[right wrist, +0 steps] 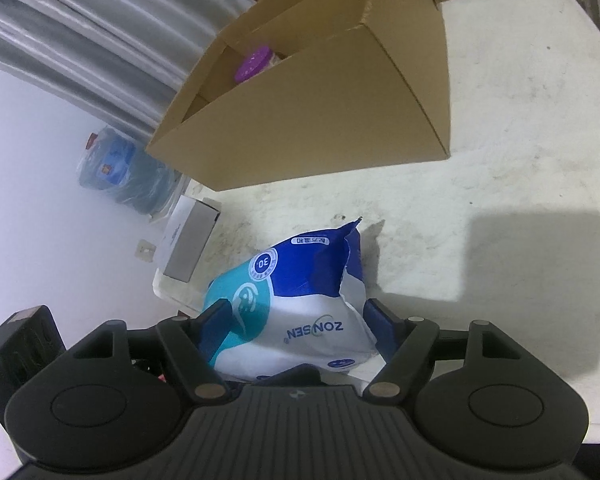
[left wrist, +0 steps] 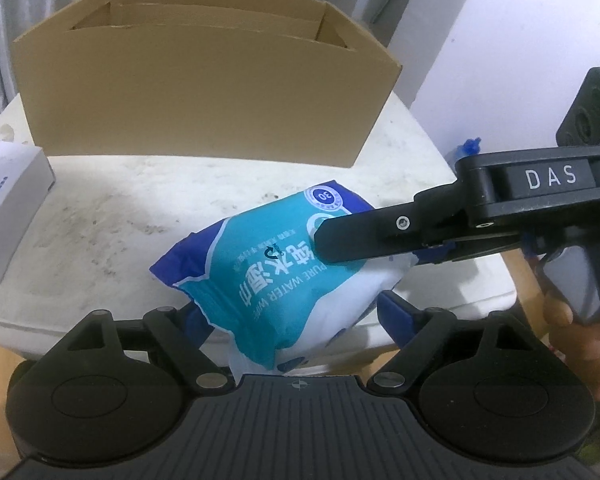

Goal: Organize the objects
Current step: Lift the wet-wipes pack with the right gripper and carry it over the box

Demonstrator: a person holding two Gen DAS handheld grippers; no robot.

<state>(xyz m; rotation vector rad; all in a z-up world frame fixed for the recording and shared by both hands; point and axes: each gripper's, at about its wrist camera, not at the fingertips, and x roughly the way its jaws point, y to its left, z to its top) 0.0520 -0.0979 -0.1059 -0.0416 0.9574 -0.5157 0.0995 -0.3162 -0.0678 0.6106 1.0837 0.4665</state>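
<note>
A blue, teal and white pack of wet wipes (left wrist: 276, 272) is held above the near part of the white table (left wrist: 100, 216). My left gripper (left wrist: 292, 316) is shut on its near end, blue fingers on both sides. My right gripper (left wrist: 360, 240) comes in from the right and is shut on the pack's far right end. In the right wrist view the same pack (right wrist: 300, 304) sits between my right gripper's (right wrist: 296, 320) blue fingers. An open cardboard box (left wrist: 204, 80) stands behind it on the table.
A small white and grey carton (left wrist: 8, 208) lies at the table's left edge and also shows in the right wrist view (right wrist: 188, 240). Inside the cardboard box (right wrist: 320, 92) is a purple lid (right wrist: 252, 64). A blue water jug (right wrist: 124, 168) stands off the table.
</note>
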